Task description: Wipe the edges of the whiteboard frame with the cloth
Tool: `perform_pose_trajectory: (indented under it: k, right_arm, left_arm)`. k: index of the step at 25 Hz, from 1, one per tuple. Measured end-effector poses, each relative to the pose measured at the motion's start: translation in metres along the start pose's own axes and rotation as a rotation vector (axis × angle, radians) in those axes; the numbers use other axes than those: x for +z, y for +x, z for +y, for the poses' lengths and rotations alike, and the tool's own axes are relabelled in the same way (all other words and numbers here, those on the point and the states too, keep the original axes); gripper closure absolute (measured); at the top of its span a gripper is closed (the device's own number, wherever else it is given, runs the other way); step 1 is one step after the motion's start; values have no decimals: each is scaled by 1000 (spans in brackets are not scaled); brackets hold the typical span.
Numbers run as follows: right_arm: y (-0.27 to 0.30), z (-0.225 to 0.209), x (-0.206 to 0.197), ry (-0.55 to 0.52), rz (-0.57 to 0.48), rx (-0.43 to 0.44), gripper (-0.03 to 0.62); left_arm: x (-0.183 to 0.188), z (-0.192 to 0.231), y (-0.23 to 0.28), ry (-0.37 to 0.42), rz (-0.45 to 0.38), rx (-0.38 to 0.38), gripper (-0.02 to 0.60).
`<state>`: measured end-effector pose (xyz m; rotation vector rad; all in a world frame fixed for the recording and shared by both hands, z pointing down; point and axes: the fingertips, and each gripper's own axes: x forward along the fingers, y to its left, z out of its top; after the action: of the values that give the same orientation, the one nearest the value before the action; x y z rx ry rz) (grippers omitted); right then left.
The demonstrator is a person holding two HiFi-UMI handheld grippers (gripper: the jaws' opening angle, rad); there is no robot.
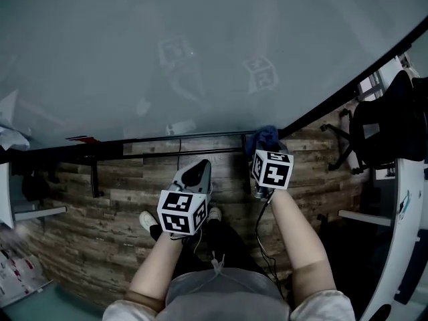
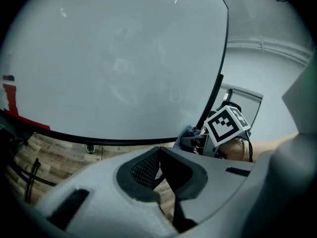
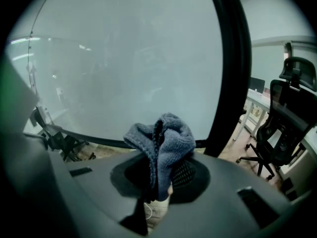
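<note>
The whiteboard (image 1: 200, 45) fills the upper head view, with its black frame (image 1: 167, 139) along the bottom and up the right side. My right gripper (image 1: 267, 154) is shut on a bunched blue cloth (image 1: 265, 136), which sits against the frame's lower right corner. In the right gripper view the cloth (image 3: 166, 138) sticks up between the jaws of the right gripper (image 3: 161, 177), beside the frame's upright bar (image 3: 233, 58). My left gripper (image 1: 195, 170) hangs lower and to the left, off the frame, its jaws together on nothing (image 2: 159, 165). The left gripper view shows the cloth (image 2: 187, 135) at the corner.
Wood-plank floor (image 1: 100, 233) lies below the board, with the person's shoes (image 1: 148, 221) on it. A black office chair (image 1: 384, 126) and a white desk (image 1: 408, 233) stand at the right. Black stand parts (image 1: 93, 172) hang under the frame at left. Papers (image 1: 10, 129) lie at far left.
</note>
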<state>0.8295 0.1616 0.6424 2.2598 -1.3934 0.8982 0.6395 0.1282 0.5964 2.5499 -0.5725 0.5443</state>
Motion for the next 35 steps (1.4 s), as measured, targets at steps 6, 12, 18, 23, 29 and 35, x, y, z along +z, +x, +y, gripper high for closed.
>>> perform_pose_trajectory:
  k: [6,12,18,23,29,35]
  right_arm:
    - [6,44,-2,4,14,-8,528]
    - [9,95,-2,26,33,17,528]
    - [10,147,2,18,31,-41,528]
    - [11,195,5,34,37,-40,528]
    - [12,255,11,16,61,-1,528]
    - [18,318,9,-1,90,28,528]
  left_arm:
    - [-2,38,-25,-36,-10,41,563]
    - [2,76,-53,-46,-19,54,563]
    - [9,127,-92,-48,-23,70,563]
    - [15,171,-121,-59,-35,74,563]
    - [28,208,-150,-50,-45,69,563]
    - [35,257,-189,-63,-57,99,563]
